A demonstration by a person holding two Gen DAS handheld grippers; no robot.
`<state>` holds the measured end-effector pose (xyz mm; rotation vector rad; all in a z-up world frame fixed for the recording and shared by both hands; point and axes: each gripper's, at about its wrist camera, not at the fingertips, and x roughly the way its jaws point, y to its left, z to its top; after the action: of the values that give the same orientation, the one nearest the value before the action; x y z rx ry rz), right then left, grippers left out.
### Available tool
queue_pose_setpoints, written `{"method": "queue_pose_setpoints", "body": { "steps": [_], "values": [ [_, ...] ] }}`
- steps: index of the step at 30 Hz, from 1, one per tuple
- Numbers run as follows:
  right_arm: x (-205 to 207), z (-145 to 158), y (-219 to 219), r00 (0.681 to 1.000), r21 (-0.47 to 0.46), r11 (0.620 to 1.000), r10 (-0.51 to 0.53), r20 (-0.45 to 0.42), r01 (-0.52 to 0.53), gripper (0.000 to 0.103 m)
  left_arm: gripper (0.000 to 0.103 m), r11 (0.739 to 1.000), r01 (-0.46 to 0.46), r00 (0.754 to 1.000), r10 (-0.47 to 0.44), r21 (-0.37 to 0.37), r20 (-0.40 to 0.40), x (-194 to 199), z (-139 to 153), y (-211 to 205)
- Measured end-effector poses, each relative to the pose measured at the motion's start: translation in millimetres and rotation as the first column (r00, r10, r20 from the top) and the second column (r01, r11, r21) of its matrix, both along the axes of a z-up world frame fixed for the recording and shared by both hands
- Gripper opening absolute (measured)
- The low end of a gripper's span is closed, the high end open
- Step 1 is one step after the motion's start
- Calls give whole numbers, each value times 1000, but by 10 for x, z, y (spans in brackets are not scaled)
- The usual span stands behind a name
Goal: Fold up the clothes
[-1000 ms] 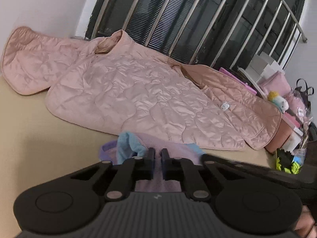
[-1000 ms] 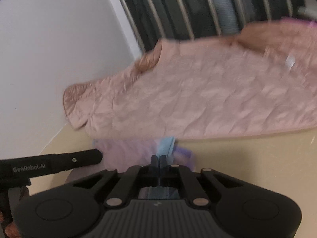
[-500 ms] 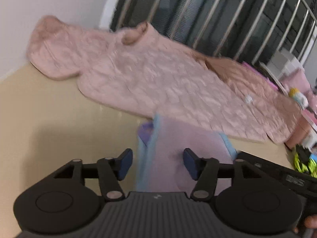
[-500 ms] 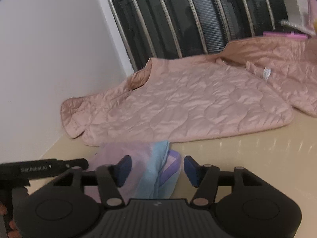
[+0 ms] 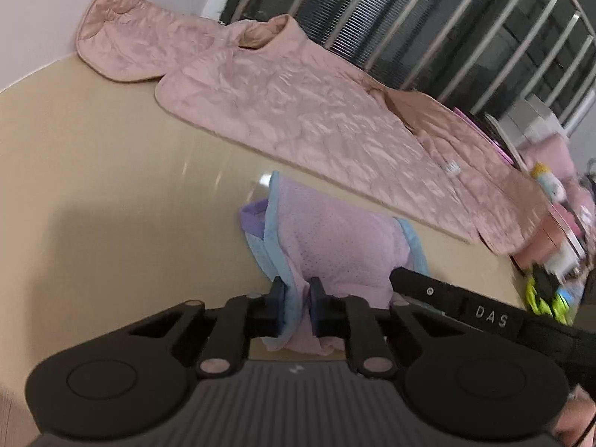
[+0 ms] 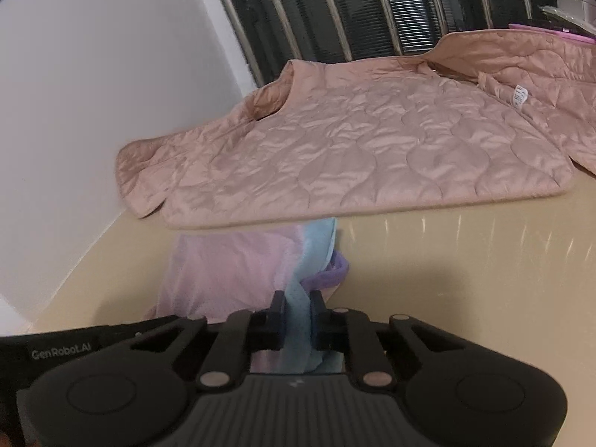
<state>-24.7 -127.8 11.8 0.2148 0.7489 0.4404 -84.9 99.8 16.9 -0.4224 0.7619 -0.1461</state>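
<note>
A small lilac mesh garment [image 5: 335, 238] with light blue trim lies bunched on the beige table [image 5: 93, 171]. My left gripper [image 5: 296, 305] is shut on its near blue-edged hem. My right gripper [image 6: 297, 322] is shut on a blue fold of the same garment [image 6: 231, 268], which shows pink and blue in the right wrist view. The right gripper's body [image 5: 484, 309] lies just right of the garment in the left wrist view, and the left gripper's body [image 6: 74, 348] at lower left in the right wrist view.
A large pink quilted jacket [image 5: 298, 108] lies spread across the far side of the table, its hem touching the small garment [image 6: 335, 156]. A barred window [image 5: 428, 18] is behind. Toys, boxes and pink items [image 5: 551, 201] crowd the right end. A white wall [image 6: 93, 93] is at left.
Both grippers opened half a second ago and have now closed again on the small garment at its near edge. The garment lies more spread out than one second ago.
</note>
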Motion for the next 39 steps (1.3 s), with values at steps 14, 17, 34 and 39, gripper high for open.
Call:
{"method": "queue_pose_setpoints", "body": {
  "steps": [14,17,34,39],
  "values": [
    [-733,-81,-60,991,-67,997,-17,132,26,55,24,999,7,1000,-7,31,30,-253,4,-143],
    [-810,-128,37,983,-109,994,5,183,15,22,12,999,31,999,-32,19,36,-303,-36,-188],
    [-709,539,-236,929,-118,987,-59,365,109,9,8,964,101,941,-174,247,292,-117,703,-885],
    [-329,873,-508,905,-116,980,-101,414,163,9,9,963,120,918,-199,240,343,374,993,-1085]
  ]
}}
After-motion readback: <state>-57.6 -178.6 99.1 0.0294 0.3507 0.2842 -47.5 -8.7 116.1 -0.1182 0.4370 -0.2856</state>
